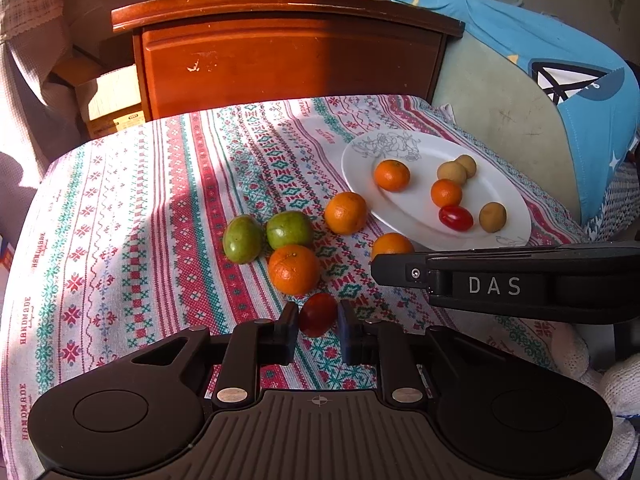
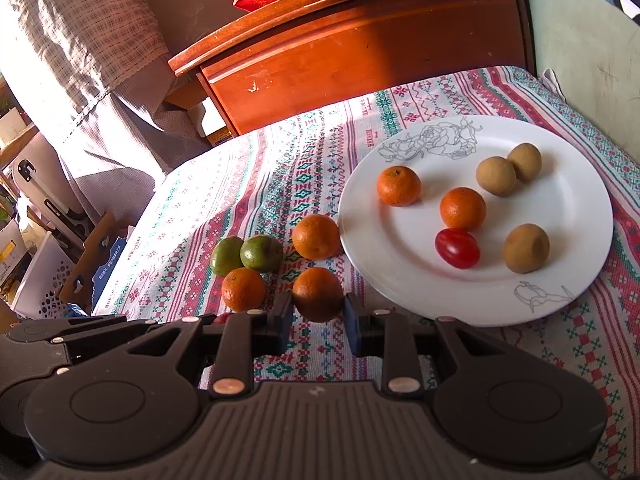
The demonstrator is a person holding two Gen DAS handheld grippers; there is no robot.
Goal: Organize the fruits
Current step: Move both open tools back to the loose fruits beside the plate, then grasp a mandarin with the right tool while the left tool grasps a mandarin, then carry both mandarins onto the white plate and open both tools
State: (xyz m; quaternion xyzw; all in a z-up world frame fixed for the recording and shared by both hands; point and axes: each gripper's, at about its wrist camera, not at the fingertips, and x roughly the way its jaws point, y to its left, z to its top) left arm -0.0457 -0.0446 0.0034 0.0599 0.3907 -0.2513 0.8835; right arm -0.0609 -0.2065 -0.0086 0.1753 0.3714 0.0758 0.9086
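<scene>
The left tongs (image 1: pixel 318 316) pinch a cherry tomato (image 1: pixel 317 314). The right tongs (image 2: pixel 318 312) pinch an orange (image 2: pixel 318 294), both likely bound for the plate (image 2: pixel 400 280) beyond them.

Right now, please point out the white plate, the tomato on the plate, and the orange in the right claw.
white plate (image 2: pixel 472 300), right wrist view, bare near rim.
tomato (image 2: pixel 457 248), right wrist view, middle of its skin.
orange (image 2: pixel 318 294), right wrist view, its front face.

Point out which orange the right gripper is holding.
The orange nearest the camera on the tablecloth, clamped by the right gripper; the others lie free or on the plate.
</scene>
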